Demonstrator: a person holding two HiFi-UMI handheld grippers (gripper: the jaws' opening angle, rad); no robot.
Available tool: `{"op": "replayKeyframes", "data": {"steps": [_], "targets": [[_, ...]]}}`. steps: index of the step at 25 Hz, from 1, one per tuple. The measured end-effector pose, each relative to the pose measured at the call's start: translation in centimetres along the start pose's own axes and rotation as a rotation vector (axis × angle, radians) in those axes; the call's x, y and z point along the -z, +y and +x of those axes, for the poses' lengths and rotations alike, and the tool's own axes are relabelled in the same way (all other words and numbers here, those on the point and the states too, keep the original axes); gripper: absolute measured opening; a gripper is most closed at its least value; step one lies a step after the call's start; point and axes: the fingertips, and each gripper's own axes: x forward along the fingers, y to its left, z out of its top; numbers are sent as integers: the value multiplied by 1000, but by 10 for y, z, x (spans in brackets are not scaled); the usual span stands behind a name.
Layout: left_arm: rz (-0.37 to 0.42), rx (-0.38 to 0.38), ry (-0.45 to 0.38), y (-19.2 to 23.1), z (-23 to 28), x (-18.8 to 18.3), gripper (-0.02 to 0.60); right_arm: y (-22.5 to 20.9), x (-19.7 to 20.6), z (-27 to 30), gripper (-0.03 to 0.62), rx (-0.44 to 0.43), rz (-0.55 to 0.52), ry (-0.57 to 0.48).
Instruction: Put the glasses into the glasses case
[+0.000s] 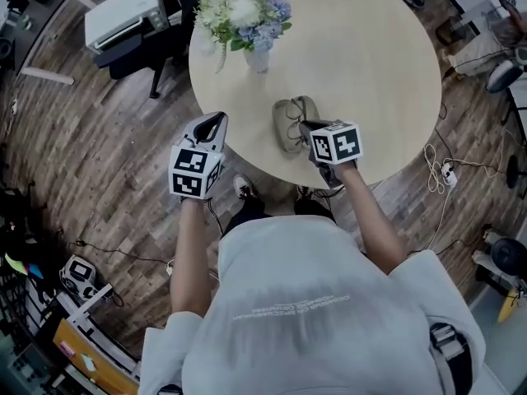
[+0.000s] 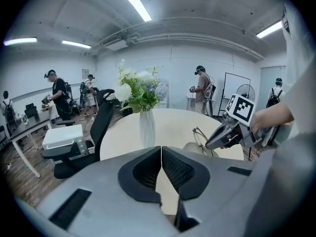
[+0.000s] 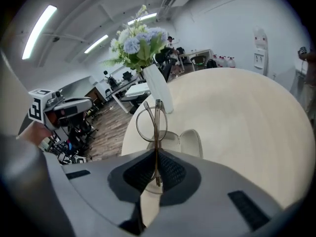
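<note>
Our right gripper (image 3: 155, 168) is clenched on the thin-rimmed, clear-lensed glasses (image 3: 151, 125), pinching them by the frame so the round lenses stand on edge over the open, pale beige clamshell glasses case (image 3: 186, 141). The case lies near our edge of the round, light wooden table (image 1: 370, 72), and we cannot tell whether the glasses touch it. Our left gripper (image 2: 160, 168) has its jaws pressed together on nothing and hovers at the table's near left rim, apart from the case, while a pale vase (image 1: 257, 56) of white and blue flowers stands farther back.
</note>
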Motion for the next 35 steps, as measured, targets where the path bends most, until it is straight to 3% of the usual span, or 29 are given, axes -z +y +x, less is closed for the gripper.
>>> {"op": "replayKeyframes", "data": {"steps": [7, 12, 22, 29, 35], "targets": [[-28, 70, 14, 21, 14, 16, 15, -6, 23, 32, 15, 80, 51, 182], [-54, 90, 25, 33, 16, 25, 15, -6, 34, 46, 17, 107, 69, 227], [-60, 119, 61, 38, 19, 39, 15, -11, 35, 65, 57, 171, 7, 176], [-75, 107, 74, 46, 21, 47, 15, -13, 31, 73, 154, 166, -18, 188], [-76, 82, 59, 49, 20, 42, 15, -18, 16, 54, 187, 168, -48, 126]]}}
